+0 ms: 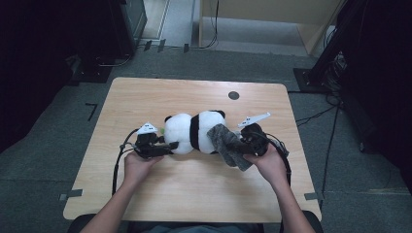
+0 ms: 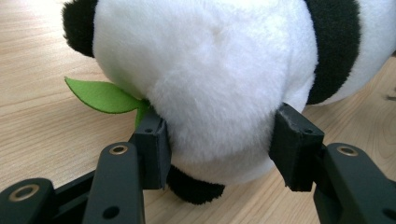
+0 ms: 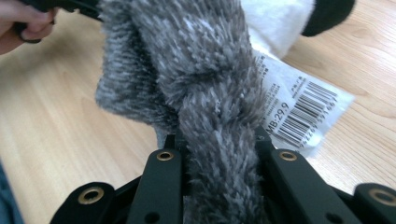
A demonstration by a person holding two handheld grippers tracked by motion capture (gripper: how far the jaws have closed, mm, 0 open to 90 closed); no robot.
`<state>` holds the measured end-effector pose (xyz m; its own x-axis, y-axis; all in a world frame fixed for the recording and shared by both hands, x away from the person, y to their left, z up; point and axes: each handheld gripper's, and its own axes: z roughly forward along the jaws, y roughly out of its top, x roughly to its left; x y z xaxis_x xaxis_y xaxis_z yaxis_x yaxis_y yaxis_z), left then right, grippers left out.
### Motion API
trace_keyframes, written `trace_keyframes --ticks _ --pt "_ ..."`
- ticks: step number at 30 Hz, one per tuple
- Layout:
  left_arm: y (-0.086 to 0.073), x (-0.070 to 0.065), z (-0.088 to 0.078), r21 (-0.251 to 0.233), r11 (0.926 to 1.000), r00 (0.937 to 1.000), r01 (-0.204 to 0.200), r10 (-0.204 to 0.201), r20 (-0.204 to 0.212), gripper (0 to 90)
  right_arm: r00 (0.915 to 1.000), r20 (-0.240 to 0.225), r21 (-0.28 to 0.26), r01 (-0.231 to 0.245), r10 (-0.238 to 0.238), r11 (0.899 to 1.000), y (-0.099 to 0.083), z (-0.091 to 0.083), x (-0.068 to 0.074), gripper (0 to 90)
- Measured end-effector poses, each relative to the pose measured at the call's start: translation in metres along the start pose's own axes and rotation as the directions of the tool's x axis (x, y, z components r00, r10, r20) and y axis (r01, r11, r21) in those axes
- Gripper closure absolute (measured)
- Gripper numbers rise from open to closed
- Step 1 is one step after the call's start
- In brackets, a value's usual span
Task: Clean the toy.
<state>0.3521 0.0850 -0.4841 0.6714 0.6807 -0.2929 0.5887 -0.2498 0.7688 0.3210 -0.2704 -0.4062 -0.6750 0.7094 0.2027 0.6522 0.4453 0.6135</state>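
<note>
On the table (image 1: 145,189), left fingers (image 2: 154,144) clamp the panda (image 1: 194,132); right fingers (image 3: 180,140) pinch the grey cloth (image 1: 228,143) draped against it.

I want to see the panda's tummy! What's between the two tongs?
The plush black-and-white panda lies between the left tongs and right tongs, partly under a fuzzy grey cloth, in the high view.

Pale wooden table (image 1: 145,97), rounded corners, dark round cap (image 1: 233,95) near far edge. Grey carpet floor (image 1: 58,145) all round, tape marks (image 1: 71,194) beside table. Dark equipment stand (image 1: 119,29) far left; light wooden cabinet (image 1: 272,19) far centre; black cables (image 1: 335,121) trailing right. Room dim at sides.
</note>
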Motion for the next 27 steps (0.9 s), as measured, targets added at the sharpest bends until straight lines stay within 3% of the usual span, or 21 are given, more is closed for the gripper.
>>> trace_keyframes --ticks 6,9,15,21,26,27 --pt "0.0 0.0 0.0 0.001 1.0 1.0 0.003 -0.003 0.001 45.3 0.9943 -0.069 0.021 0.083 -0.082 0.996 0.006 0.008 0.024 74.7" --pt "0.001 0.0 0.0 0.003 1.0 1.0 0.004 -0.004 0.002 45.4 0.9852 -0.101 0.061 0.145 -0.139 0.988 0.01 0.024 0.039 74.7" --pt "0.002 0.001 0.0 0.005 1.0 0.9999 0.007 -0.007 0.007 45.4 0.9666 -0.161 0.127 0.22 -0.199 0.967 0.019 0.058 0.06 74.7" --pt "0.002 0.001 0.0 0.007 0.9999 0.9999 0.008 -0.008 0.009 45.6 0.9493 -0.198 0.119 0.27 -0.244 0.955 0.033 0.092 0.07 74.3" --pt "0.002 0.001 0.0 0.005 0.9999 0.9998 0.016 -0.016 0.011 46.0 0.9419 -0.2 0.128 0.298 -0.27 0.946 0.044 0.119 0.078 74.4" --pt "0.002 0.001 0.0 0.004 0.9999 0.9998 0.016 -0.016 0.011 46.0 0.9446 -0.188 0.134 0.296 -0.269 0.946 0.045 0.123 0.078 74.4"
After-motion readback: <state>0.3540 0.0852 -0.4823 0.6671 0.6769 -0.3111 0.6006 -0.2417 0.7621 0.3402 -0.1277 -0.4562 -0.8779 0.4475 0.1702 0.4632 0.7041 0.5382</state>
